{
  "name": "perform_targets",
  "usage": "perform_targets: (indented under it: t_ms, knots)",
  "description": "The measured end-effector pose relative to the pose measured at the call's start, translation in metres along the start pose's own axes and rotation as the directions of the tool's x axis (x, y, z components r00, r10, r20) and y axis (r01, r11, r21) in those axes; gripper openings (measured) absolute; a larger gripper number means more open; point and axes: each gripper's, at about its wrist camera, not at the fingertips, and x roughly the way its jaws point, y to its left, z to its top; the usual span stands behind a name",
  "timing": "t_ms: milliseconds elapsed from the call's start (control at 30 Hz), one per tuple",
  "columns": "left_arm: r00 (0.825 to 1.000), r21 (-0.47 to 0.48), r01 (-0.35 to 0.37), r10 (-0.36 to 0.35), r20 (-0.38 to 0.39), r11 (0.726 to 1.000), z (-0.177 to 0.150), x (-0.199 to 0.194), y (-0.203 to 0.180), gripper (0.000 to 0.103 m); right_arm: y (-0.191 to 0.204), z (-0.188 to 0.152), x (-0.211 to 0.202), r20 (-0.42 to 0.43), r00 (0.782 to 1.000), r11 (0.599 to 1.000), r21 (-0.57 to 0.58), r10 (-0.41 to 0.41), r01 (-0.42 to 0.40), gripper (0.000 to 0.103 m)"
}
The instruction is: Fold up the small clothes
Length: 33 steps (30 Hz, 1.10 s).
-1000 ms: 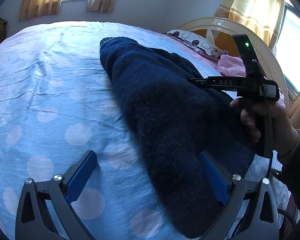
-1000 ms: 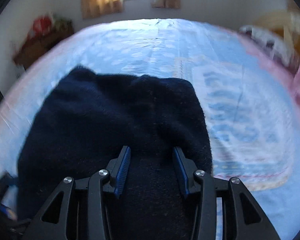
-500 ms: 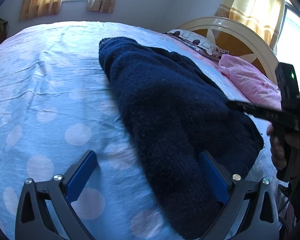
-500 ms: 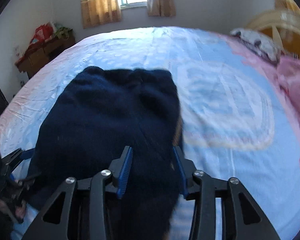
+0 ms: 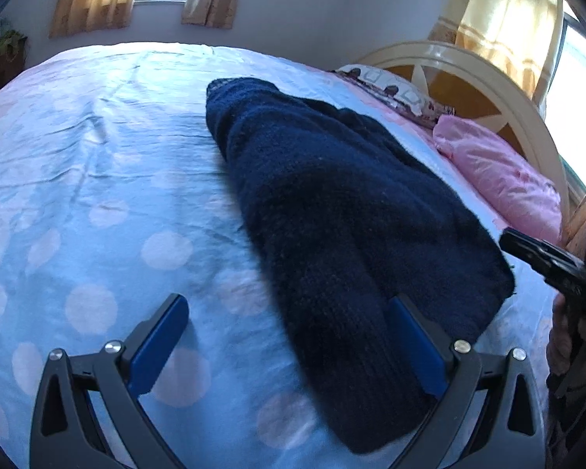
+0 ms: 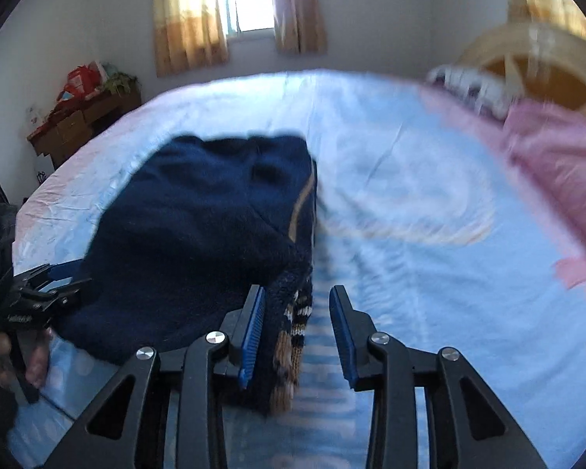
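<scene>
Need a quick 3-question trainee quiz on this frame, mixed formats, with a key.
1. True or false: the navy sweater lies on the floor.
2. The left claw is: A) shut on the sweater, B) open, C) out of view.
3. Short answer: what sits between the fingers of the right claw?

Key:
1. False. It lies on the dotted bedsheet.
2. B.
3. The sweater's striped hem. The jaws are closing, and there is a gap at one pad.
</scene>
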Motion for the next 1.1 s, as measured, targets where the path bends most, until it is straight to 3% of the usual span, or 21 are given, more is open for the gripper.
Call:
perform_targets:
  t_ms: [100, 167, 200, 300, 433, 533, 600, 833, 1033, 1100]
  knots:
    - [1.000, -0.028, 0.009, -0.009, 0.003, 1.000, -0.003, -0.004, 0.002, 0.103, 0.012, -0.011, -0.002, -0.051, 0.994, 0.993, -0.060, 0.095, -0.098, 0.035]
    - [1.000, -0.020, 0.009, -0.009, -0.005, 1.000, -0.003, -0.002, 0.001, 0.103, 0.012, -0.022, 0.020, -0.148, 0.987, 0.995, -0.078, 0.054, -0.066, 0.030]
    - [1.000, -0.008, 0.000, 0.000, -0.009, 1.000, -0.002, -0.001, -0.001, 0.103, 0.005, -0.027, 0.029, -0.168, 0.985, 0.996, -0.062, 0.047, -0.058, 0.030]
    - [1.000, 0.007, -0.025, 0.025, -0.016, 1.000, -0.002, 0.000, -0.005, 0.103, -0.018, -0.023, 0.034, -0.197, 0.967, 0.987, 0.052, 0.161, -0.154, 0.030]
    - [0.999, 0.030, -0.038, 0.039, -0.007, 0.999, -0.001, 0.001, -0.010, 0.103, -0.038, -0.003, 0.023, -0.125, 0.965, 0.972, 0.069, 0.233, -0.225, 0.034]
    - [0.998, 0.019, -0.055, 0.056, -0.020, 0.998, 0.002, 0.006, -0.010, 0.103, -0.055, 0.020, 0.032, -0.095, 0.953, 0.954, 0.121, 0.287, -0.275, 0.060]
    - [0.998, 0.010, -0.058, 0.058, -0.037, 0.998, 0.004, 0.010, -0.009, 0.103, -0.065, 0.036, 0.045, -0.059, 0.950, 0.943, 0.157, 0.306, -0.294, 0.060]
    - [0.997, -0.002, -0.069, 0.069, -0.047, 0.998, 0.007, 0.015, -0.014, 0.103, -0.097, 0.077, 0.146, -0.130, 0.904, 0.855, 0.401, 0.408, -0.329, 0.060]
    - [0.996, 0.006, -0.072, 0.073, -0.054, 0.997, 0.010, 0.022, -0.016, 0.103, -0.106, 0.087, 0.199, -0.126, 0.850, 0.780, 0.483, 0.512, -0.398, 0.060]
    - [0.996, 0.010, -0.073, 0.074, -0.053, 0.997, 0.010, 0.024, -0.017, 0.103, -0.106, 0.090, 0.207, -0.126, 0.846, 0.776, 0.487, 0.517, -0.401, 0.060]
